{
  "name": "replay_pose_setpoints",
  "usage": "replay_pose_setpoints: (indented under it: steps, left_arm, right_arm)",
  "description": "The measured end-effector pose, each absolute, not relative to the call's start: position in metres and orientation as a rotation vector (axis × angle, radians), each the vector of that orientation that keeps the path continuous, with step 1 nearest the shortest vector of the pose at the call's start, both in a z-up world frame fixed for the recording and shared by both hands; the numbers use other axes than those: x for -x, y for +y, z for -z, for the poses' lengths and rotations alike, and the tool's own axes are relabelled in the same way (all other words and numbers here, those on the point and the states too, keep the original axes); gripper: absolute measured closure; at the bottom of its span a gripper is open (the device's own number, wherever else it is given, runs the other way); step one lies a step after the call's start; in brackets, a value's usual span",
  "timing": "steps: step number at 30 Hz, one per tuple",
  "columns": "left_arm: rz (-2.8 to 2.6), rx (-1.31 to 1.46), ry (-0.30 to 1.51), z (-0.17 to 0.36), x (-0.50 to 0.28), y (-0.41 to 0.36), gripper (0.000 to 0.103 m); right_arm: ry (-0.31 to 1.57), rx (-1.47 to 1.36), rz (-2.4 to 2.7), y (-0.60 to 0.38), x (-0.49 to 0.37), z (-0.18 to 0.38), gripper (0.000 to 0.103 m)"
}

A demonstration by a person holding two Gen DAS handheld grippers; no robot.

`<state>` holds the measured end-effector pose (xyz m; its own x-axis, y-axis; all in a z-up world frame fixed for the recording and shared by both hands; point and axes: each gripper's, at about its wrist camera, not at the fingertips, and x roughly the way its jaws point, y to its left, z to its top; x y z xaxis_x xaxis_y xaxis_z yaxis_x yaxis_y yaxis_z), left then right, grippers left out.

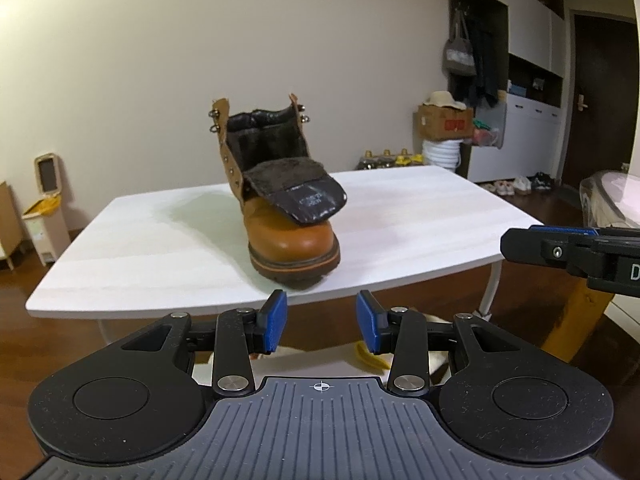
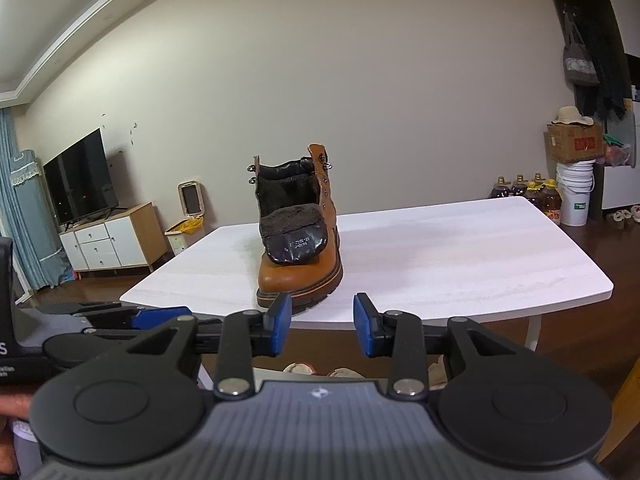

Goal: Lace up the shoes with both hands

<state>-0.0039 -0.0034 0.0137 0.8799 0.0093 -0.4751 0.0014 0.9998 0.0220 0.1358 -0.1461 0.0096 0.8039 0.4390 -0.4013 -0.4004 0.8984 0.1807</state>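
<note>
Nearest the lens: left tongs, black linkage arms ending in 2 blue pads, spread wide with nothing between, short of the near edge of the white wood-grain desk and pitched down toward it. Off to the right of them in the left wrist view, right tongs seen side-on, level with the desk edge. From their own camera, right tongs likewise parted, blue pads empty, just before the desk's near edge.

On the desk, near its front edge and about midway across: 1 tan leather ankle boot with dark lugged sole, upright, toe pointing at the cameras. No lace visible in its eyelets; dark fleece-lined tongue folded forward over the toe, printed label facing up. Metal hooks showing at the top of both flaps.

Behind the boot, plain cream wall. Left of the boot, on the wooden floor: beige pedal bin with yellow liner; farther left in the right wrist view, black television on a white-and-wood cabinet. Right of the boot: cardboard box on stacked white buckets, row of yellow-capped bottles.
</note>
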Motion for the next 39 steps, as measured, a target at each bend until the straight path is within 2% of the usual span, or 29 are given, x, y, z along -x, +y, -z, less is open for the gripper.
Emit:
replay_pose_setpoints:
  steps: [16, 39]
  left_arm:
    - [0.004, -0.030, 0.475, -0.023, 0.006, -0.011, 0.061]
    - [0.017, -0.033, 0.524, -0.008, -0.003, -0.017, 0.061]
  right_arm:
    - [0.455, -0.104, -0.440, -0.155, -0.136, -0.010, 0.066]
    - [0.487, -0.105, -0.416, -0.160, -0.157, 0.001, 0.066]
